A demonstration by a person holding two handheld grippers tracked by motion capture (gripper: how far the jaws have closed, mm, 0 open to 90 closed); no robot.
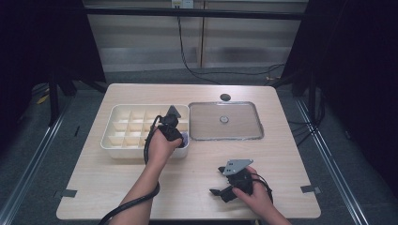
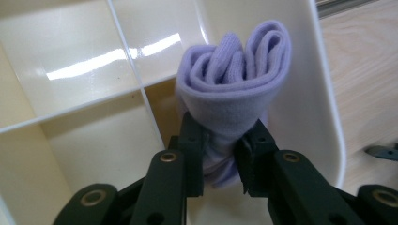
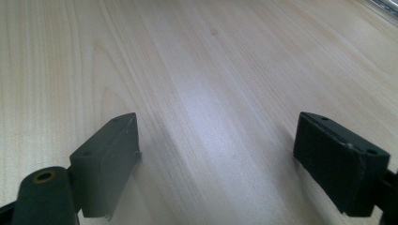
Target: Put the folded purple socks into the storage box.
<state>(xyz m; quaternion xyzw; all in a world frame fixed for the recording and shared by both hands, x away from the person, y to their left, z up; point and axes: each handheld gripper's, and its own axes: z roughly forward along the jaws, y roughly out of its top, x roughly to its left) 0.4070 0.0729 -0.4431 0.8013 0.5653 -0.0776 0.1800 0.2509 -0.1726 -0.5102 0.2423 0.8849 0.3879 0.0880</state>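
The left gripper (image 2: 219,157) has its two black jaws closed on a rolled lilac cloth (image 2: 234,93), which stands upright between them. The cloth is inside the cream divided tray (image 2: 84,70), in the compartment next to the tray's outer wall. The wooden desk (image 2: 366,84) is visible beyond that wall.

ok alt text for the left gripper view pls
The left claw grips a rolled lavender sock between its two black jaws, holding it over a corner compartment of a cream divided organizer box. Light wood table shows at right.
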